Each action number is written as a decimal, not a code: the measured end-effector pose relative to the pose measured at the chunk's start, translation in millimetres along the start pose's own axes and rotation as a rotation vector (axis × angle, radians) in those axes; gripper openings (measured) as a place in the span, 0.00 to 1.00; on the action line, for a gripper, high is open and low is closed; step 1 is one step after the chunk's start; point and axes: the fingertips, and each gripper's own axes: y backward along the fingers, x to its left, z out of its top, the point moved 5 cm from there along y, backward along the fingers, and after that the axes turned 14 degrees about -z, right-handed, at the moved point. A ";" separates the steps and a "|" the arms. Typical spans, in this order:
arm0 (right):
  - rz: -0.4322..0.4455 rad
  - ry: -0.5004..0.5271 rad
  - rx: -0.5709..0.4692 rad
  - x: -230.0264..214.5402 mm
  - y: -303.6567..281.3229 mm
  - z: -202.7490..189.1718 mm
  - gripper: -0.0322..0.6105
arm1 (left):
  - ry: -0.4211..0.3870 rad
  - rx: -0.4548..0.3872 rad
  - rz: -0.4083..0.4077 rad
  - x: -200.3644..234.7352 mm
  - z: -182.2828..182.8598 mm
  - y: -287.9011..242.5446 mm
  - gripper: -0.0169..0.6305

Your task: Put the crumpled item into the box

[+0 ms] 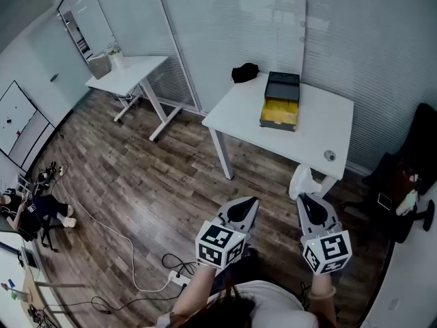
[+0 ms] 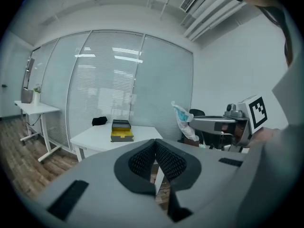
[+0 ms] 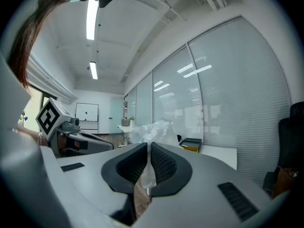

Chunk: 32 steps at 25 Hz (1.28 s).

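My right gripper is shut on a crumpled clear plastic bag, held in the air short of the white table. In the right gripper view the bag billows above the closed jaws. An open box with a yellow inside and dark lid lies on the table's far half; it also shows as the box and the box. My left gripper hangs beside the right one, shut with nothing in it.
A black bundle lies at the table's far left corner, and a small round object near its front right. A second white desk stands at the left. Cables run across the wood floor. A dark chair stands at the right.
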 end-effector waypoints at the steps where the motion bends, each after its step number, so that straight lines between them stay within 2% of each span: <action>1: -0.003 -0.002 0.002 -1.0 -5.5 0.1 0.12 | -0.002 -0.002 -0.002 5.2 1.5 -2.1 0.05; 23: -0.084 0.063 0.012 -3.4 -121.6 16.4 0.12 | -0.016 -0.017 -0.096 111.9 30.4 -55.4 0.05; 32: -0.106 0.029 0.024 -12.4 -150.6 14.5 0.12 | 0.006 -0.019 -0.095 143.2 32.3 -68.8 0.05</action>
